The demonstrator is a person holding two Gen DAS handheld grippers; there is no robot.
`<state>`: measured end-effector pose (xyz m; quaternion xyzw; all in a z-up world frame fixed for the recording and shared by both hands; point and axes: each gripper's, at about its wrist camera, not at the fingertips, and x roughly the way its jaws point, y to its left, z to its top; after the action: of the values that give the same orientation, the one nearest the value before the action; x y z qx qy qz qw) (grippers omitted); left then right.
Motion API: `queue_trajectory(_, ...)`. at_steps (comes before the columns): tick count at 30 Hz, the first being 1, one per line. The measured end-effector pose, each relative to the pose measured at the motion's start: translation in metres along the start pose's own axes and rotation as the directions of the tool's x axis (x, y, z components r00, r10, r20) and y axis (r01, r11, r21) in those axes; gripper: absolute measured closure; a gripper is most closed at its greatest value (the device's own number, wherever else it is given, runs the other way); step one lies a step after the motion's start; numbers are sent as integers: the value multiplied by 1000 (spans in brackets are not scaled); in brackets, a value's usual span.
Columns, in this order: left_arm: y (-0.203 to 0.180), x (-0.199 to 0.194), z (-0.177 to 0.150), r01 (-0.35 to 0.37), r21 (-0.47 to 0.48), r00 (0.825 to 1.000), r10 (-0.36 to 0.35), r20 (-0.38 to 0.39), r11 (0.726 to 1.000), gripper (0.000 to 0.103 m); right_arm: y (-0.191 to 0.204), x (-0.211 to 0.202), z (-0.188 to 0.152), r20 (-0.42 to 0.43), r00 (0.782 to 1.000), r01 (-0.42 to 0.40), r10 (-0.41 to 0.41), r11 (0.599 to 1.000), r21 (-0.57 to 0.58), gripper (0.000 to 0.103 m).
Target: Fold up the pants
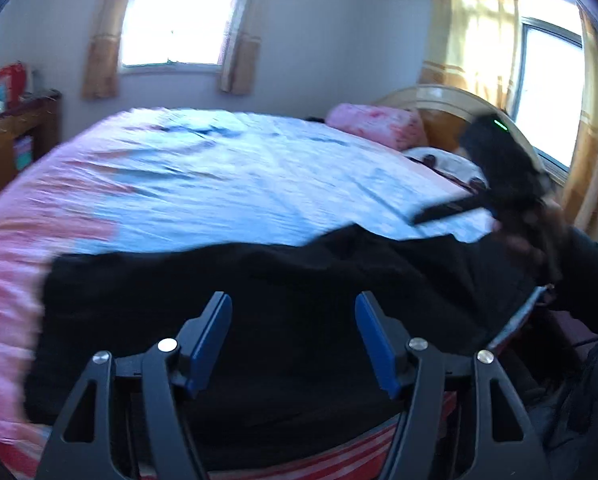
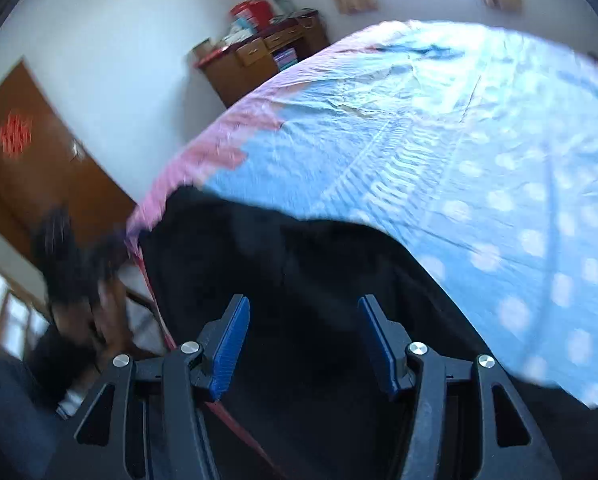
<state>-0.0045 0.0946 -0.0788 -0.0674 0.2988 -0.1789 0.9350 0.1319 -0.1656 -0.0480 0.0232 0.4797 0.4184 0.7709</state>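
Black pants (image 1: 279, 300) lie spread along the near edge of the bed (image 1: 239, 184). My left gripper (image 1: 293, 312) is open and empty just above the pants. In the right wrist view the same pants (image 2: 299, 264) lie by the bed's corner, and my right gripper (image 2: 303, 316) is open and empty above them. In the left wrist view the right gripper (image 1: 451, 213) shows blurred at the right end of the pants. In the right wrist view the left gripper shows blurred at the far left, its fingertips hidden.
The bed has a blue and pink sheet (image 2: 439, 140). A pink pillow (image 1: 375, 124) and wooden headboard (image 1: 447, 108) are at the right. A wooden dresser (image 2: 259, 60) stands by the wall, a brown door (image 2: 39, 160) beyond. Curtained windows (image 1: 179, 20) are behind.
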Motion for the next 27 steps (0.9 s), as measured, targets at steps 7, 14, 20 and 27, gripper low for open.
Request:
queue_trajectory(7,-16,51,-15,44,0,990,-43,-134,999,36,-9,57,30,-39,996,-80,85,988,129,49)
queue_trajectory(14,-12,56,-28,69,-48,985,-76,-157,996,34,-31,86,42,-59,994,-80,94,973,215,87)
queue_trajectory(20,-16,54,-29,74,-47,985,-81,-151,996,34,-48,92,52,-18,1000,-4,8,976,218,97)
queue_trajectory(27,-20,54,-22,59,-61,986,-67,-151,996,33,-72,97,40,-20,999,-19,26,957,290,78)
